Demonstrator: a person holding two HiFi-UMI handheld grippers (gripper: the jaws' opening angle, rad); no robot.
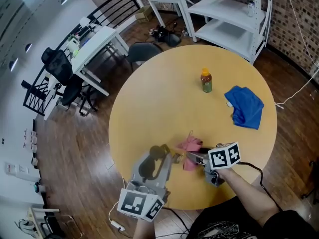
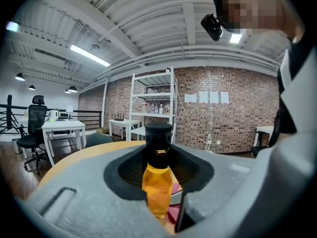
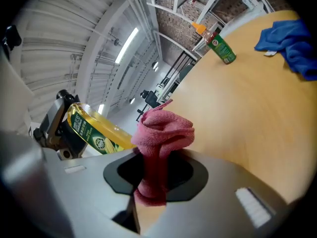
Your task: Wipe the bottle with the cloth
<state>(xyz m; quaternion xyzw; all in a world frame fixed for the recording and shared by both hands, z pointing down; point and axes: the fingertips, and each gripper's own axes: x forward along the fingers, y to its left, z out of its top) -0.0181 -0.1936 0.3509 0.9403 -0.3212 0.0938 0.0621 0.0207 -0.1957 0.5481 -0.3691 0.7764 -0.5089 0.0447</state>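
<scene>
Both tools loaded; wiping looks hardly begun
The left gripper (image 1: 169,159) clamps the yellow bottle (image 2: 157,182) over the near table (image 1: 149,108); the right gripper (image 1: 192,158) pinches the pink cloth (image 3: 161,138) beside it, contact unclear. Beyond: green bottle (image 1: 206,80), blue cloth (image 1: 245,106).

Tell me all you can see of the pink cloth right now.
The pink cloth is soft terry-like fabric, bunched into a wad. The right claw is shut on its lower part; the wad bulges past the jaws, one corner sticking up. It sits right by the yellow bottle; contact can't be told.
</scene>
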